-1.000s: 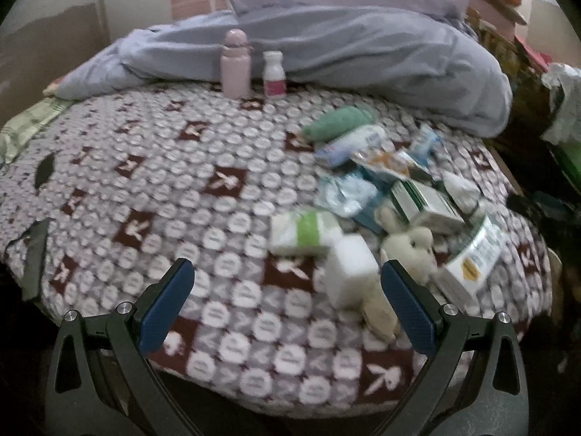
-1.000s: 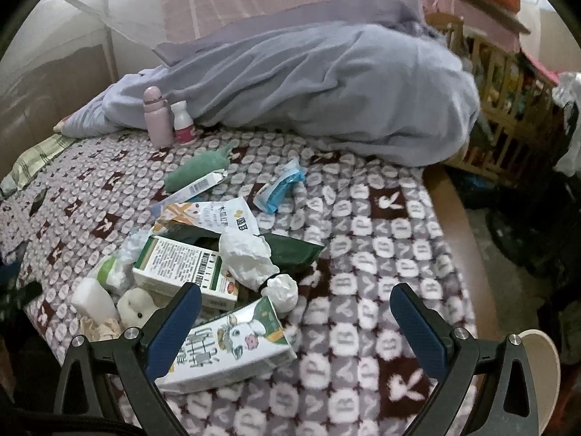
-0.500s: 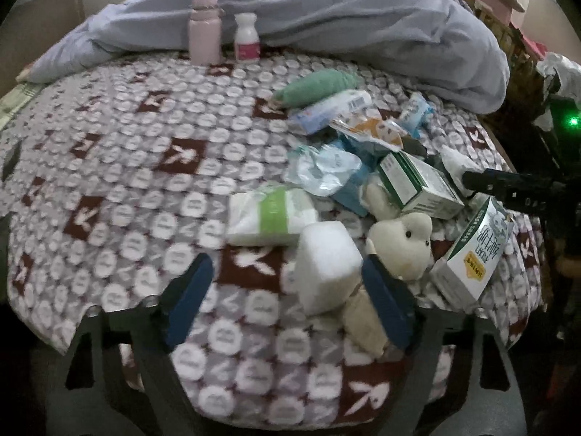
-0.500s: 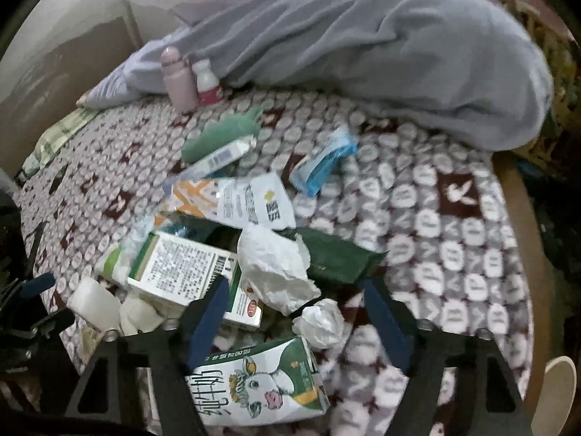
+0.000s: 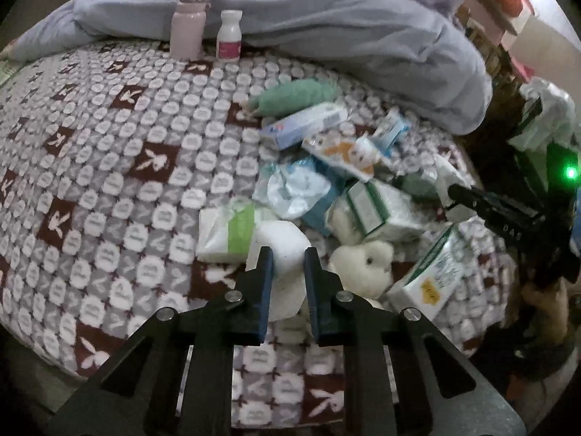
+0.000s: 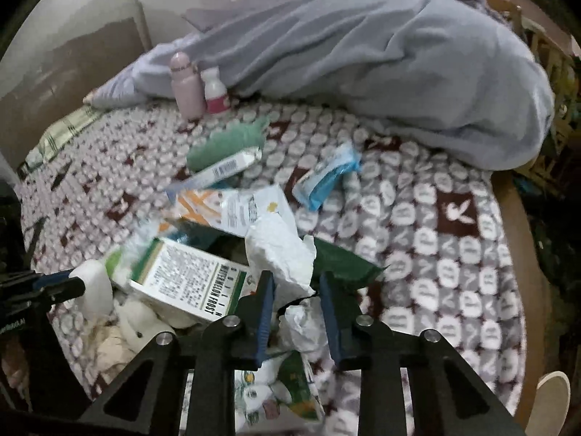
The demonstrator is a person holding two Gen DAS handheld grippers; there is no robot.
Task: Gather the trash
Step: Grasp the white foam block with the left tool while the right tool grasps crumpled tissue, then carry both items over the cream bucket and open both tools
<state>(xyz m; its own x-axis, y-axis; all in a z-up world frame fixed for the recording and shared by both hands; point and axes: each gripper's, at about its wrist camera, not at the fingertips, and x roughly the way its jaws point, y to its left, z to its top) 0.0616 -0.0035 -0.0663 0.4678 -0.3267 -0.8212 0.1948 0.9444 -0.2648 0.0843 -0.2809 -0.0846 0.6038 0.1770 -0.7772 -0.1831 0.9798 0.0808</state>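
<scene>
A heap of trash lies on the patterned bedspread: cartons, wrappers, crumpled paper. My left gripper is shut on a white foam block, beside a green-banded tissue pack and a small plush toy. My right gripper is shut on a crumpled white tissue, with a smaller paper ball between its fingers, next to a green-and-white box and a milk carton. The right gripper also shows in the left wrist view.
A pink bottle and a white bottle stand at the back by a grey-blue quilt. A green roll, a toothpaste box and a blue wrapper lie on the bed. The bed's wooden edge is at right.
Both grippers moved forward and down into the heap and closed: the left onto the white foam block, the right onto the crumpled tissue.
</scene>
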